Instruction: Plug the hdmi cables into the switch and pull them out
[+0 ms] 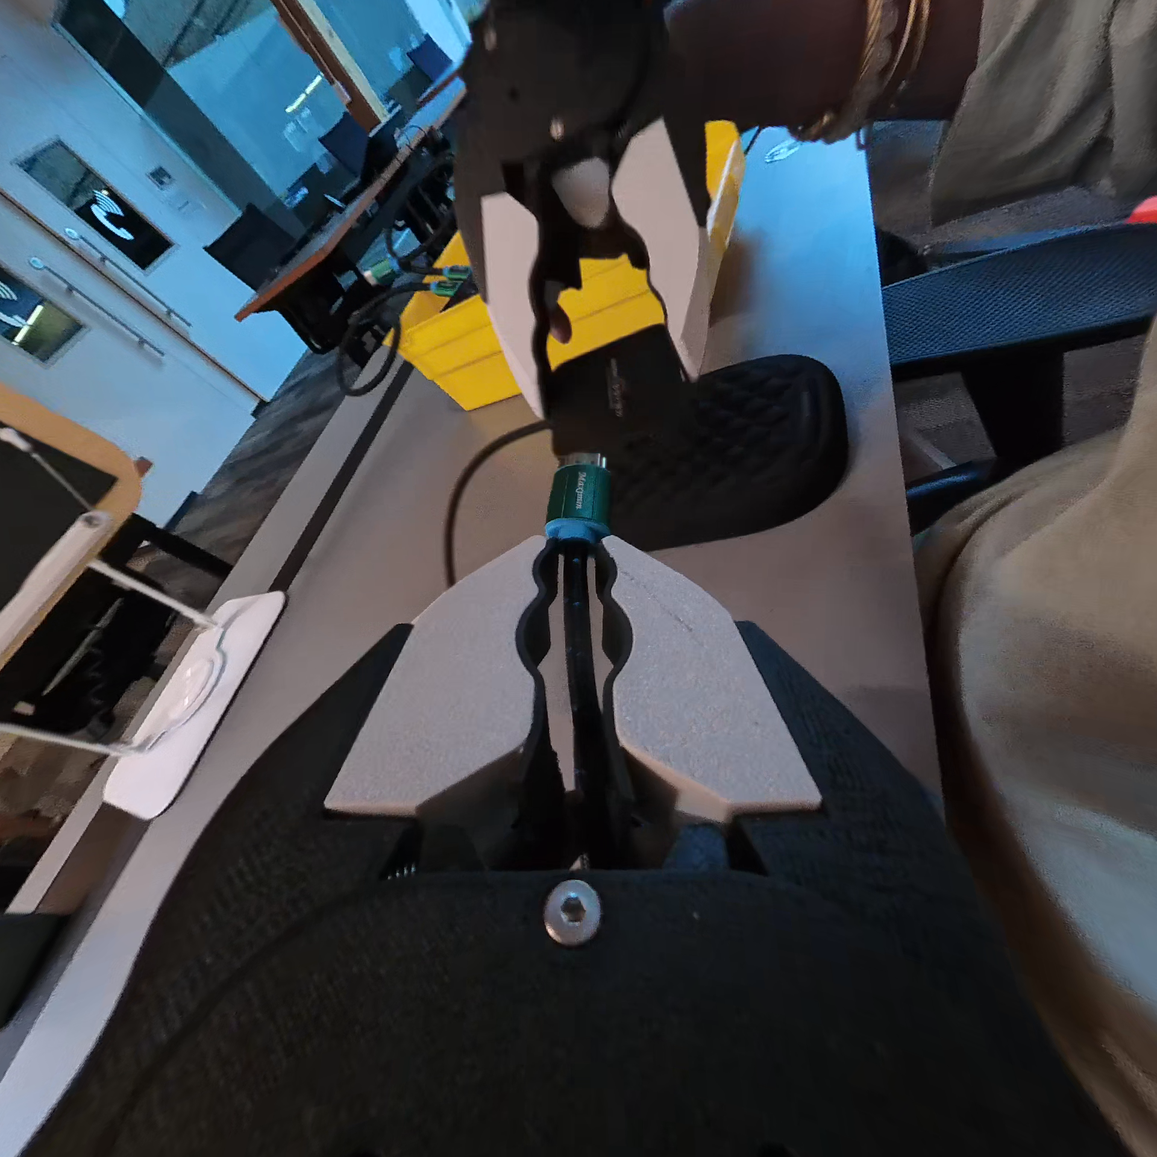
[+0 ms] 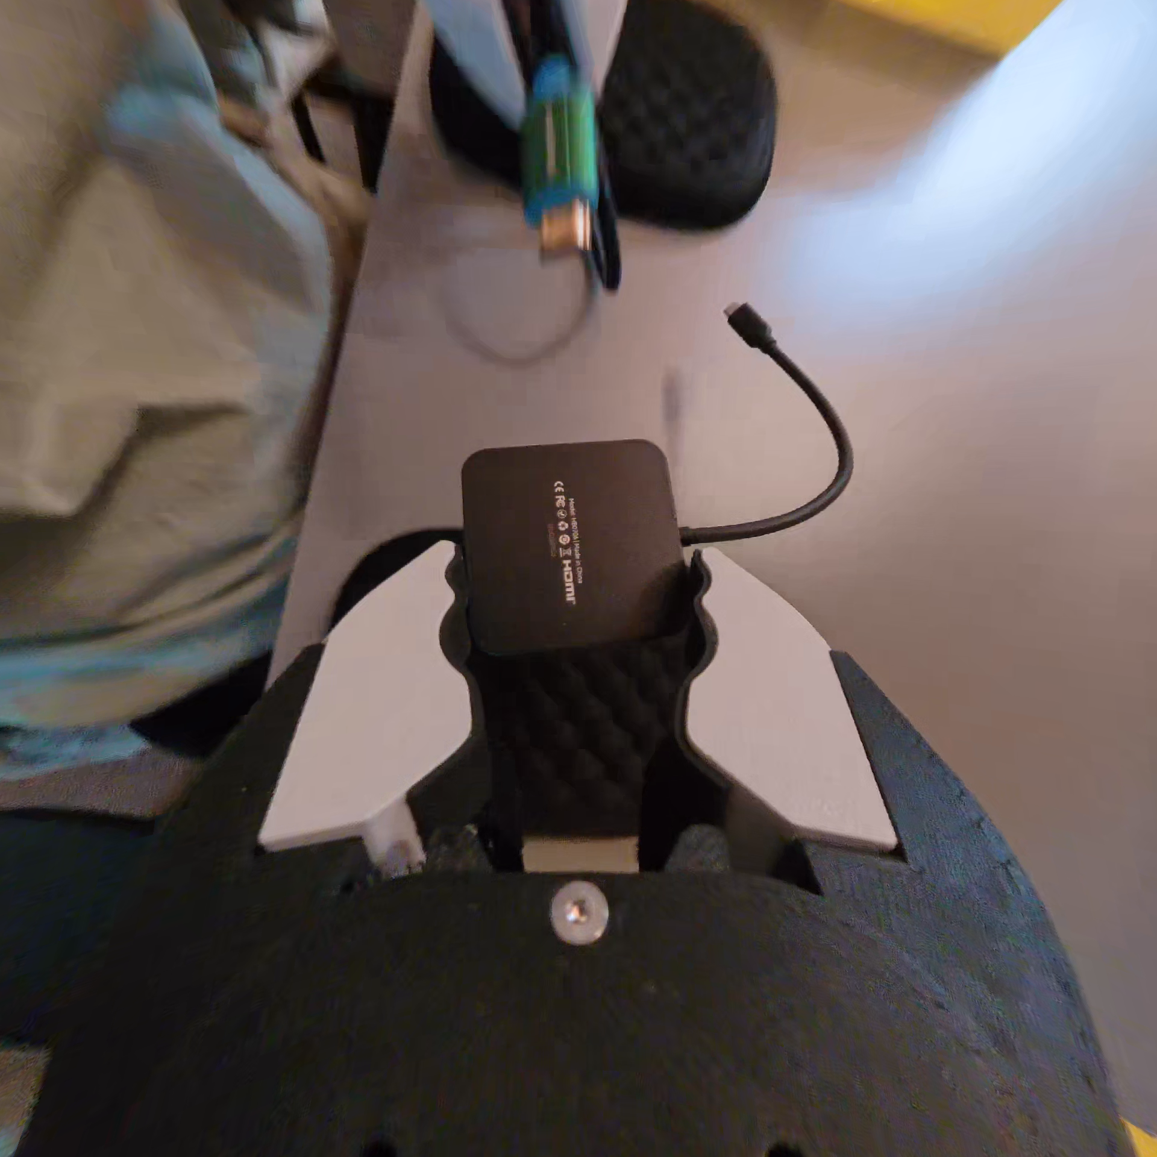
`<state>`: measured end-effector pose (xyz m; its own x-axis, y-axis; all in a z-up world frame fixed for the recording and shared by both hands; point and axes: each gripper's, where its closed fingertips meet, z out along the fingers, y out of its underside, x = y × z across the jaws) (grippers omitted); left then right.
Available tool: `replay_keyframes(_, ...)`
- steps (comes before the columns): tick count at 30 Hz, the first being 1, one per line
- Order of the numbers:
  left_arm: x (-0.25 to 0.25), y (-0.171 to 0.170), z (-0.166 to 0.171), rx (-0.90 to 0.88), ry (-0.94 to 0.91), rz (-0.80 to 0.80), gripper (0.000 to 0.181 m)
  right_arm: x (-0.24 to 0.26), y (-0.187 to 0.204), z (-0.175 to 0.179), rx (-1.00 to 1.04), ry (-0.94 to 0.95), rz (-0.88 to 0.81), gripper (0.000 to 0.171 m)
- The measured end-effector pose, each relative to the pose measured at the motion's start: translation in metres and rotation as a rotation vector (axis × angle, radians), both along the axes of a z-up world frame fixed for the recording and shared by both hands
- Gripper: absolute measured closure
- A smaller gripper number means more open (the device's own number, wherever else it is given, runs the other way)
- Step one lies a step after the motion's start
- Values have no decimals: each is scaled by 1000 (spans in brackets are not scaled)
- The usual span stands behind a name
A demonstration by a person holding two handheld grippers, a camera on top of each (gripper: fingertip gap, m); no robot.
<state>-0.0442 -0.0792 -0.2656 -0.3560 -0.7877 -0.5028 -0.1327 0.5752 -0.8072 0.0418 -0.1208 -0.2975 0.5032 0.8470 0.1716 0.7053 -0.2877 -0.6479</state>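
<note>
My left gripper is shut on a black HDMI cable just behind its green plug. The plug's bare metal tip points at the edge of the black switch. My right gripper is shut on the switch, one finger on each side, and holds it above the table. In the right wrist view the plug is blurred, and a gap shows between its tip and the switch. The right gripper also shows in the left wrist view, and the left gripper in the right wrist view.
A black quilted pad lies on the grey table under the switch. A yellow bin behind holds more green-plugged cables. The switch's short tail hangs free. A white plate sits at the table's left edge. The left gripper's tips are roughly 11 cm from the right gripper's.
</note>
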Motion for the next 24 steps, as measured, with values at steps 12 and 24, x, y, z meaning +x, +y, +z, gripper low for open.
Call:
replay_keyframes(12, 14, -25, -12, -131, 30, -100, 170, -9, -14, 12, 215, 305, -193, 102)
replay_keyframes(24, 13, -24, -4, -270, 72, -131, 170, -17, -9, 24, 432, 225, -181, 103)
